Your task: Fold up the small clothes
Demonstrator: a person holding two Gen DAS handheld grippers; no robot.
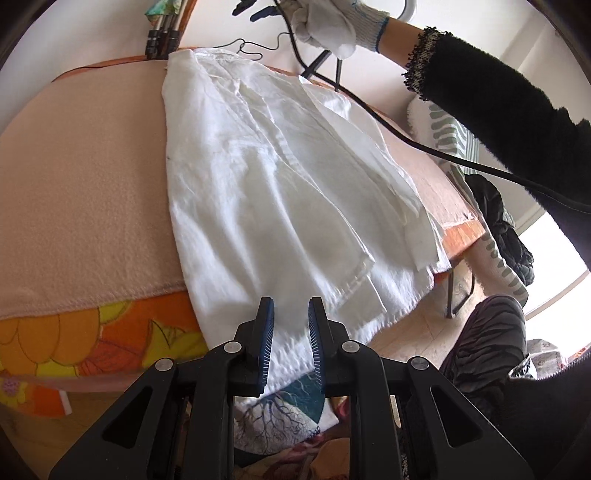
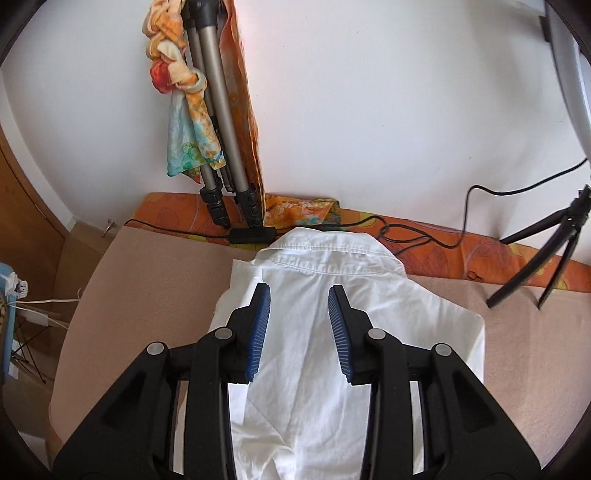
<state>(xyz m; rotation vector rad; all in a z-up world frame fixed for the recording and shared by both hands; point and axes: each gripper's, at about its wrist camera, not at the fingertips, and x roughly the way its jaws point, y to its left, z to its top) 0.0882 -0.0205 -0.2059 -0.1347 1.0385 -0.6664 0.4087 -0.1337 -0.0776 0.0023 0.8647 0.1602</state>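
Observation:
A white collared shirt lies back-up on the peach blanket, its sleeves folded over its back. My left gripper is open and empty just above the shirt's hem at the near edge of the bed. The shirt also shows in the right wrist view, collar toward the wall. My right gripper is open and empty, hovering over the upper back just below the collar. In the left wrist view the gloved hand holding the right gripper is above the collar end.
A tripod with a colourful scarf leans on the wall behind the collar. Black cables and a small black tripod lie at the back right. A patterned orange bedcover hangs at the near edge. A chair with clothes stands right.

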